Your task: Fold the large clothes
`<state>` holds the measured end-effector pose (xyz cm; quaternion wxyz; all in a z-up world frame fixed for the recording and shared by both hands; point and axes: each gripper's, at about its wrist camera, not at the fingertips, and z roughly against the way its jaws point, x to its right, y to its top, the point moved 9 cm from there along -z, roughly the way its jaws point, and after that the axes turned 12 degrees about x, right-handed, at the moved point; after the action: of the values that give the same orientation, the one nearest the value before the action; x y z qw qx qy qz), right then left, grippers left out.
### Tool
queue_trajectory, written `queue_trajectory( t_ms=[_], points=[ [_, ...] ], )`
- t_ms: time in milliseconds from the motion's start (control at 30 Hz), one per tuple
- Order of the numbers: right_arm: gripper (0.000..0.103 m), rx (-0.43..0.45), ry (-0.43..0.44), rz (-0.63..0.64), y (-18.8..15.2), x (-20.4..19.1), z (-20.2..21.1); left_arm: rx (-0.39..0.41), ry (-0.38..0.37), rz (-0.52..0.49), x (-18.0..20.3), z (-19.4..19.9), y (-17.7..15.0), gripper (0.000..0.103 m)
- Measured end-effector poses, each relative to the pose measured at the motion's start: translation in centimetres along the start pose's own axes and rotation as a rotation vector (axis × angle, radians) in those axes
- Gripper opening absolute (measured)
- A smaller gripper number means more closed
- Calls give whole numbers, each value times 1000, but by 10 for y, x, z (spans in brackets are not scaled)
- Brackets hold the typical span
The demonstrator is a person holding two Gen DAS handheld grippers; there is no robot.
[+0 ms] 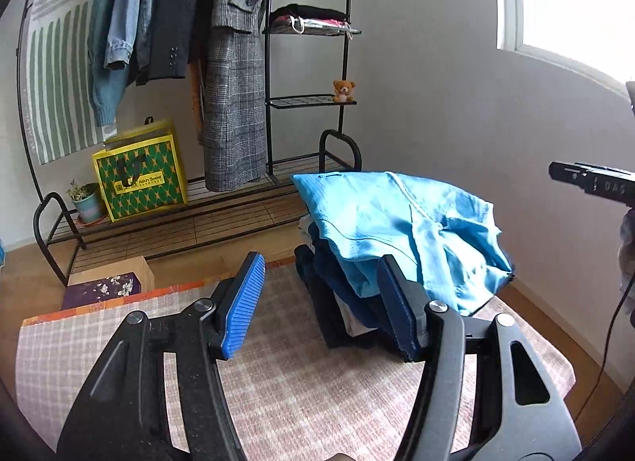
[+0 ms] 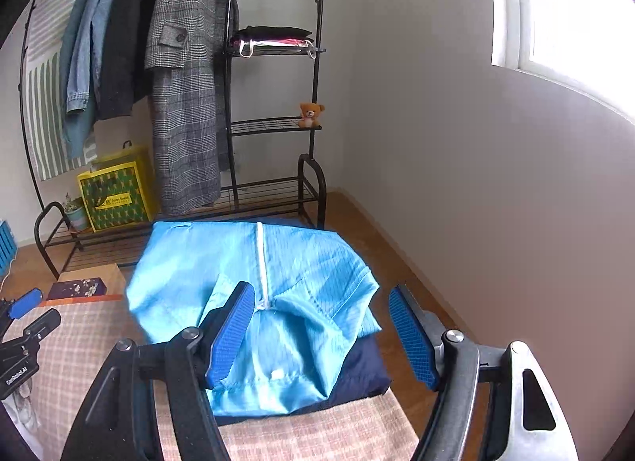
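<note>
A checked cloth [image 2: 317, 429] covers the work surface, with a black rack [image 1: 274, 64] of hanging coats filling the upper left of both views. My worry is the stack: the blue garment [image 2: 254, 286] sits folded on a navy pile [image 2: 369, 373], close to the cloth's far right edge, and one corner droops over the side (a nudge could tip it off, I think). It looks crumpled rather than flat, white zip running up its middle. My left gripper [image 1: 321, 302] and right gripper [image 2: 321, 334] both stand wide with nothing between the pads, just short of the stack.
</note>
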<state>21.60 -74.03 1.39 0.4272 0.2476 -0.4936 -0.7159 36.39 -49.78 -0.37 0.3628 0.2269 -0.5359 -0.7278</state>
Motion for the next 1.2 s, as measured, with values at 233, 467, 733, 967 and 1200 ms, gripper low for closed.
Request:
queue_trajectory(
  t_ms=[233, 467, 733, 967, 1200],
  points=[
    [75, 69, 29, 26, -14, -33, 90, 93, -20, -19, 8, 108, 16, 64],
    [79, 115, 48, 9, -33, -58, 155, 142, -55, -32, 18, 184, 11, 72],
    [85, 131, 15, -12, -67, -68, 196, 163, -67, -44, 19, 225, -9, 85],
    [86, 99, -11, -56, -112, -75, 187, 130, -33, -36, 9, 227, -48, 94],
    [92, 96, -15, -70, -139, -87, 170, 112, 10, -53, 0, 215, -70, 103]
  ],
)
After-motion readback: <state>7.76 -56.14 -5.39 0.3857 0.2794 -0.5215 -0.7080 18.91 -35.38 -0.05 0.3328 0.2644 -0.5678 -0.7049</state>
